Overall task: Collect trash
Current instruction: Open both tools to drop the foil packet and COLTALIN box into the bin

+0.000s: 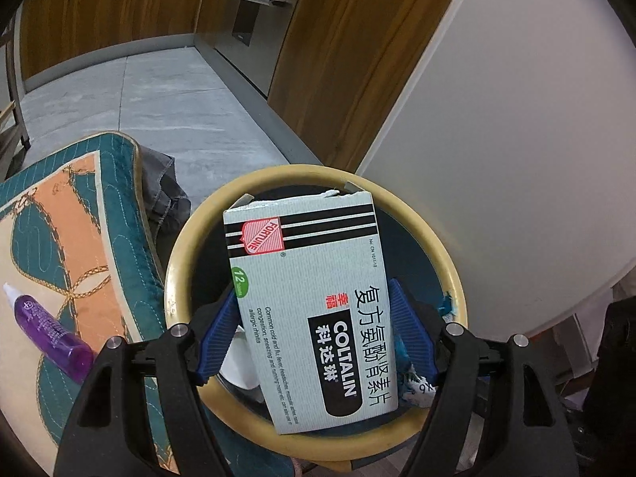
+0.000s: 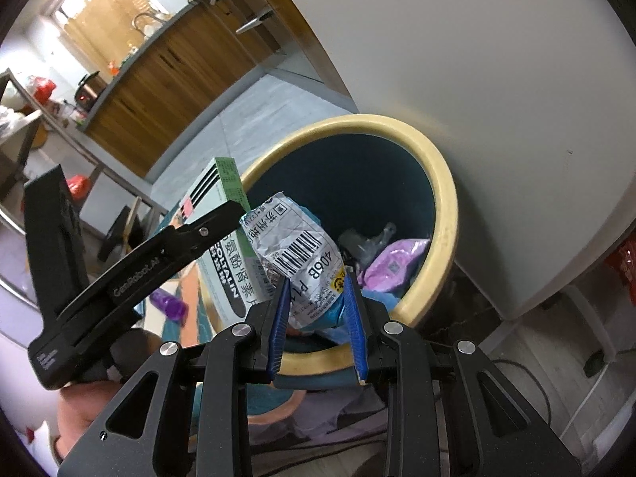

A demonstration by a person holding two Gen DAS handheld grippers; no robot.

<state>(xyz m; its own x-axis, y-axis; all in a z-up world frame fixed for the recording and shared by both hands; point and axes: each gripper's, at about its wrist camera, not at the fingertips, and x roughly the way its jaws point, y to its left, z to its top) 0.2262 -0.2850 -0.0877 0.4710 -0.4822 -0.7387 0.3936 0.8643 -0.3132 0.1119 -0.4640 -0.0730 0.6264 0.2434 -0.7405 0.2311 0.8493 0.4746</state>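
Observation:
A grey-green medicine box [image 1: 310,278] with black stripes sits between the blue pads of my left gripper [image 1: 314,294], which is shut on it directly above the mouth of a round bin [image 1: 179,278] with a cream rim and dark inside. In the right wrist view, my right gripper [image 2: 317,278] is shut on a crumpled silver and blue wrapper [image 2: 298,246] with a barcode label, held over the near rim of the bin [image 2: 441,183]. The box [image 2: 222,183] and the left gripper's black body [image 2: 159,254] are just left of it. A purple wrapper [image 2: 393,262] and grey scraps lie inside the bin.
A teal and orange quilted cushion [image 1: 79,218] lies left of the bin, with a purple bottle [image 1: 51,330] on it. A white panel [image 1: 516,119] stands close behind the bin on the right. Wooden cabinets [image 1: 338,59] line the grey tiled floor. Cables [image 2: 536,365] run along the floor at right.

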